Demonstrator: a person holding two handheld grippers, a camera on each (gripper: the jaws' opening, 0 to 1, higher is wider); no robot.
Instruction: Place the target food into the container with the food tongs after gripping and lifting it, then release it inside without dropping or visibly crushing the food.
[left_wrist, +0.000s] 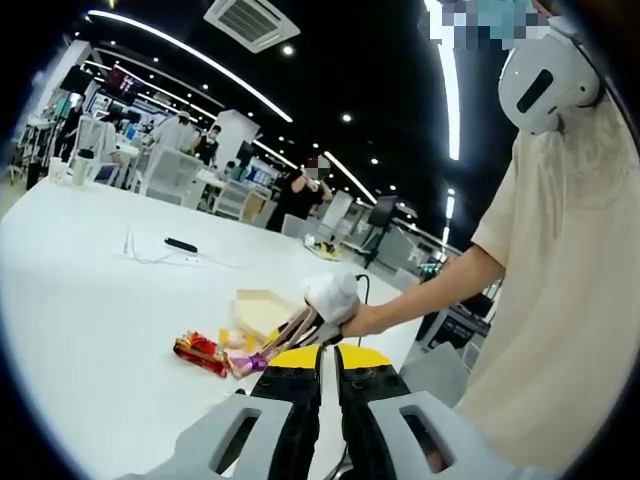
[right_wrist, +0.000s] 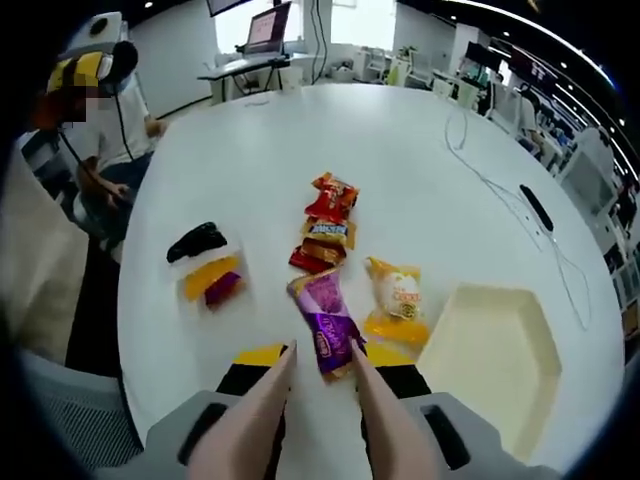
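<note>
We work the tongs (right_wrist: 318, 385) with our right gripper (right_wrist: 320, 400), whose jaws pinch the two pale arms. The tips straddle the lower end of the purple packet (right_wrist: 328, 322), seemingly just touching it. For a clean lift we close gently, enough to hold the crinkly foil without denting what's inside, then carry it right to the cream tray (right_wrist: 490, 350), a shallow, angular, smooth-walled dish. The packet lies on the glossy white table (right_wrist: 400, 170), between red wrappers (right_wrist: 325, 225) and a yellow packet (right_wrist: 397, 292). Our left gripper (left_wrist: 328, 385) is closed on nothing.
</note>
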